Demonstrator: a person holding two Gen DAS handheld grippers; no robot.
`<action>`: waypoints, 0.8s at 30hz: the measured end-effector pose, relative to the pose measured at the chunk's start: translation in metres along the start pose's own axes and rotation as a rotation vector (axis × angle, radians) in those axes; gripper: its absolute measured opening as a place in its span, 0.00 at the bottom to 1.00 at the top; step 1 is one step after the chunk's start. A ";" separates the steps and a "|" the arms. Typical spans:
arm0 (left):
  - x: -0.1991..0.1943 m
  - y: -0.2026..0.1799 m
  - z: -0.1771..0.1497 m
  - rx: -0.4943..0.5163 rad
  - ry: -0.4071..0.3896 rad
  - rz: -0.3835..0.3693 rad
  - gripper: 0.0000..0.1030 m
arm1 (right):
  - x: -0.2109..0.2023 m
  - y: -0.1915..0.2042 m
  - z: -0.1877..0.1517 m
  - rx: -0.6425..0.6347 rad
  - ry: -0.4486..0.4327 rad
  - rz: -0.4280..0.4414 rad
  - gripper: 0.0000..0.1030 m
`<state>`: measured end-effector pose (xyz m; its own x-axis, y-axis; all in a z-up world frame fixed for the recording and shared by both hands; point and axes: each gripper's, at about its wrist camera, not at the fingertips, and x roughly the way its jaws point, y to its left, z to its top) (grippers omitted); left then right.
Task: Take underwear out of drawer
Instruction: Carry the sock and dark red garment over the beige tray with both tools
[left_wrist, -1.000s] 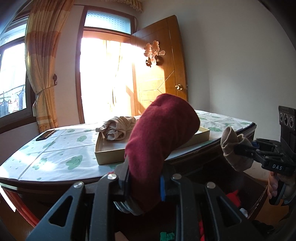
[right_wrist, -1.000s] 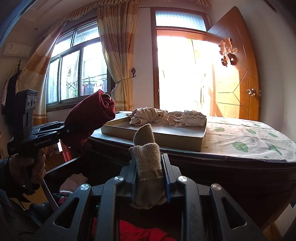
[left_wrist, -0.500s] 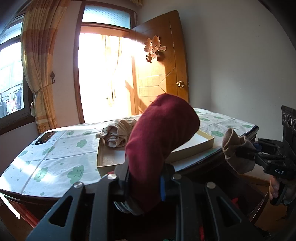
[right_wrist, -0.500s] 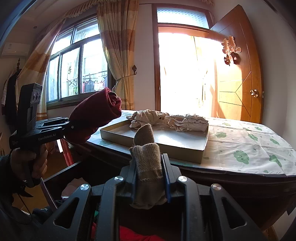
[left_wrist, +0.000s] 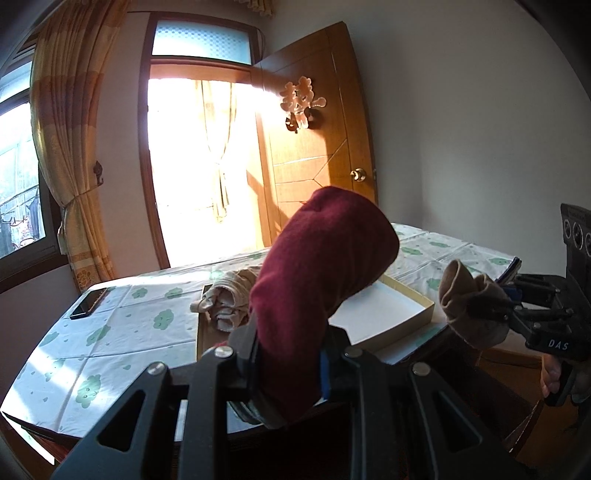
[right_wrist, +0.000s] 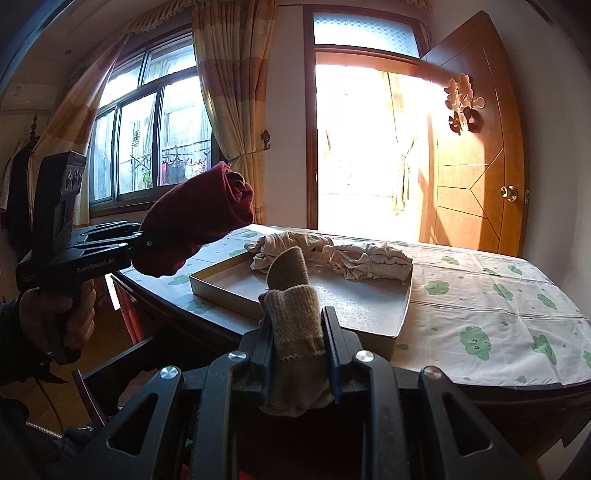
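Both grippers are sitting higher than a second ago, so more of the table (right_wrist: 498, 306) top is showing. The left gripper (left_wrist: 288, 360) is squeezing a dark red roll (left_wrist: 321, 266). The right gripper (right_wrist: 297, 343) is squeezing a tan roll (right_wrist: 291, 295). The box (right_wrist: 221, 293) edge is lying at 12 o'clock, with open room at 2 o'clock. The drawer (right_wrist: 110, 365) is sitting at 8 o'clock.

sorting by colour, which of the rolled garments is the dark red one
The dark red roll held in the left gripper. The one in the right gripper is beige, as are those lying in the shallow box.
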<state>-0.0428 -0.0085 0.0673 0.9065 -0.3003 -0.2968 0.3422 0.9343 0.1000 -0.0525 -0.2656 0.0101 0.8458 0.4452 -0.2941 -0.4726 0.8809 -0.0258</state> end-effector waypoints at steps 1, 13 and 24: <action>0.002 0.000 0.003 0.004 0.002 0.000 0.21 | 0.001 -0.001 0.003 -0.002 -0.001 -0.002 0.24; 0.044 0.016 0.028 -0.064 0.067 -0.027 0.21 | 0.019 -0.025 0.031 0.035 0.023 -0.027 0.24; 0.079 0.027 0.036 -0.110 0.134 -0.038 0.21 | 0.046 -0.052 0.040 0.104 0.071 -0.028 0.24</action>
<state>0.0470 -0.0140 0.0805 0.8497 -0.3143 -0.4234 0.3399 0.9403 -0.0159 0.0205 -0.2845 0.0363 0.8370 0.4107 -0.3617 -0.4174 0.9065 0.0634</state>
